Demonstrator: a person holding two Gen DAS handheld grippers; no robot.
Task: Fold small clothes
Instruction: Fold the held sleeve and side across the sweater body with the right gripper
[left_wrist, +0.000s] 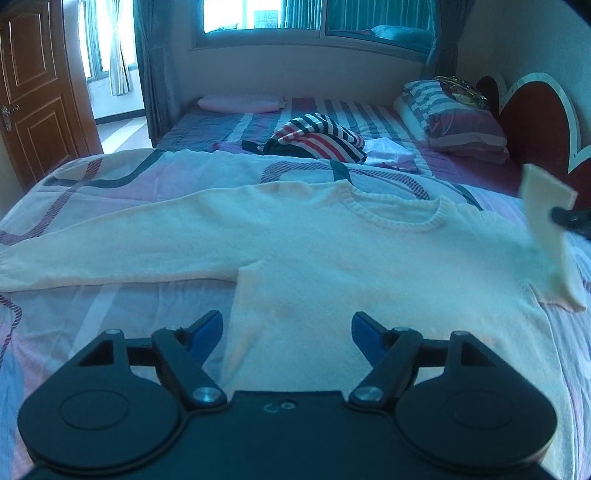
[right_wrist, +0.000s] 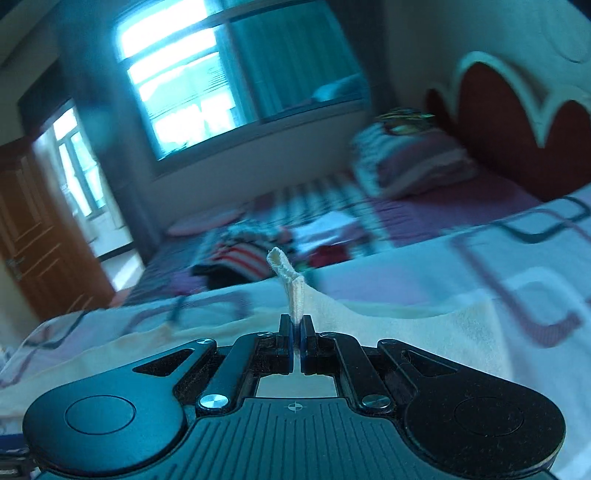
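A cream knitted sweater (left_wrist: 332, 251) lies flat, front up, on the patterned bedspread (left_wrist: 122, 173), with its left sleeve (left_wrist: 110, 243) stretched out to the left. My left gripper (left_wrist: 288, 325) hovers open over the sweater's lower body, blue fingertips (left_wrist: 210, 326) wide apart and not pinching cloth. At the right edge, the other sleeve (left_wrist: 546, 214) is lifted off the bed by my right gripper (left_wrist: 570, 218). In the right wrist view my right gripper (right_wrist: 296, 321) is shut on that sleeve's cuff (right_wrist: 286, 280), which sticks up past the pads. The sweater body (right_wrist: 424, 332) trails below.
A heap of striped clothes (left_wrist: 317, 138) and white cloth (left_wrist: 388, 151) lies further up the bed. Striped pillows (left_wrist: 454, 118) lean at a red headboard (left_wrist: 535, 118); a pink pillow (left_wrist: 240, 103) sits under the window. A wooden door (left_wrist: 33, 92) stands open at left.
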